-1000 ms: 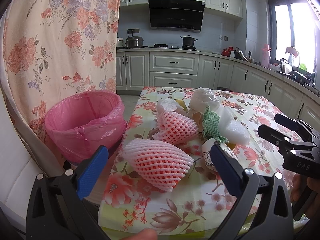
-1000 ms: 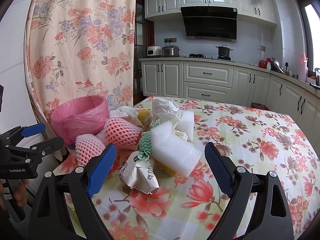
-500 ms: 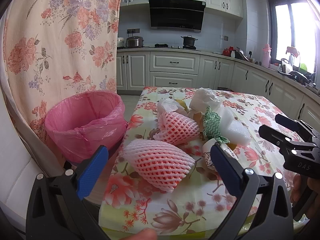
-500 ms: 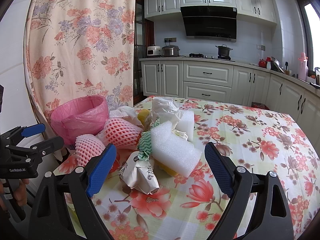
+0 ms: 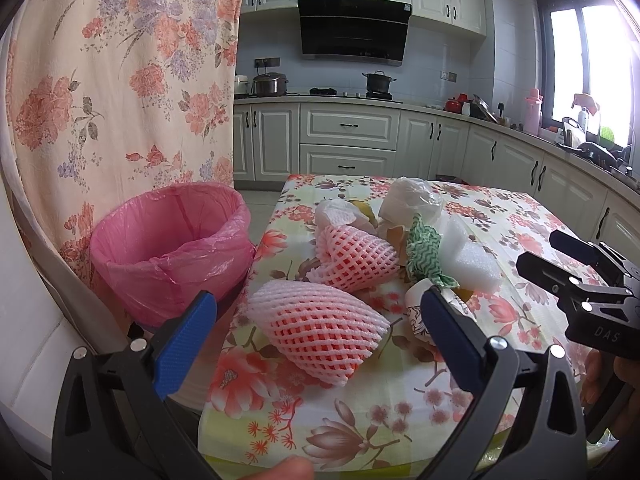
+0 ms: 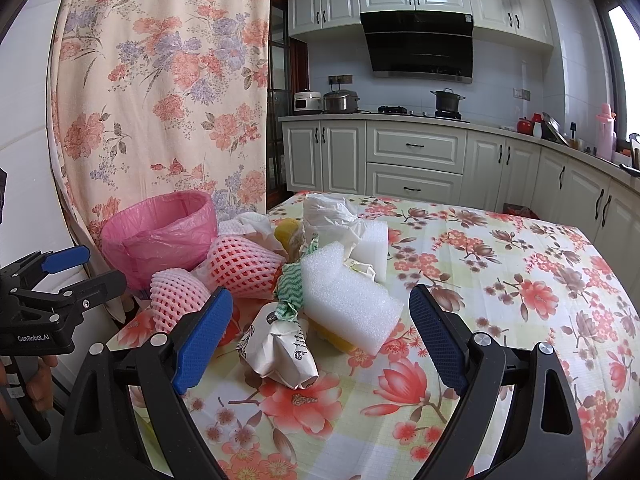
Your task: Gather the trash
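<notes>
A heap of trash lies on the flowered table (image 5: pixel 360 420) (image 6: pixel 500 280). Nearest the left gripper is a pink foam fruit net (image 5: pixel 320 330) (image 6: pixel 176 300), with a second net (image 5: pixel 354 258) (image 6: pixel 244 266) behind it. Beside them are a green-white cloth (image 5: pixel 424 256) (image 6: pixel 294 288), a white foam block (image 5: pixel 468 260) (image 6: pixel 344 304), a crumpled printed paper wrapper (image 6: pixel 280 352) and a white plastic bag (image 5: pixel 412 200) (image 6: pixel 328 212). My left gripper (image 5: pixel 318 320) is open, its fingers either side of the near net. My right gripper (image 6: pixel 320 320) is open around the wrapper and foam block.
A bin lined with a pink bag (image 5: pixel 168 240) (image 6: pixel 160 236) stands off the table's left edge, below a flowered curtain (image 5: pixel 120 80). Kitchen cabinets (image 5: pixel 348 148) and a counter run along the back and right. Each gripper shows in the other's view, held by a hand.
</notes>
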Tool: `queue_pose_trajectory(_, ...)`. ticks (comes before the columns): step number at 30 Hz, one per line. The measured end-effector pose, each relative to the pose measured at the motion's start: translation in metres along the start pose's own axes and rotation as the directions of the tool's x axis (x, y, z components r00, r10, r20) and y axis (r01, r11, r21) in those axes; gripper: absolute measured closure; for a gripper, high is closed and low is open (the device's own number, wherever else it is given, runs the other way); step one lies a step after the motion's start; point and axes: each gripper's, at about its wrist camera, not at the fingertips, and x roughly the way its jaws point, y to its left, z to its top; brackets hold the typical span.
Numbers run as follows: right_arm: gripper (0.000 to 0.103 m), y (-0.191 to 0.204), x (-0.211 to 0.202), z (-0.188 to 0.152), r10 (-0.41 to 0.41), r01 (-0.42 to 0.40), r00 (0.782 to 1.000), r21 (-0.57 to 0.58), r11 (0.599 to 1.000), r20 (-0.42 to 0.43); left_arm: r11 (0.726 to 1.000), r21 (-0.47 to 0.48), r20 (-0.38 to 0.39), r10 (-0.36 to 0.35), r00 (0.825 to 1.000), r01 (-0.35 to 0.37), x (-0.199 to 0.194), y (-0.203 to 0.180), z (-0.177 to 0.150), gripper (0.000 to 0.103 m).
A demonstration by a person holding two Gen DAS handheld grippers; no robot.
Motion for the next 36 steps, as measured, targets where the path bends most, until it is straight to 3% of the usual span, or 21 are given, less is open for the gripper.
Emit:
queue_pose_trajectory(26,0.019,-0.004,0.003,-0.003,-0.002,0.002,1.0,0.005,1.0,-0.007,1.0,-0.004,-0.006,0.003,1.0,-0.003,-0.001,-0.003,0.002,0.004)
queue_pose_trajectory(36,0.019,-0.009,0.027,-0.012,-0.023,0.021,0.993,-0.013,1.0,-0.116,0.999,-0.029,-0.071,0.023,0.997,-0.026,0.015,0.004,-0.007,0.004)
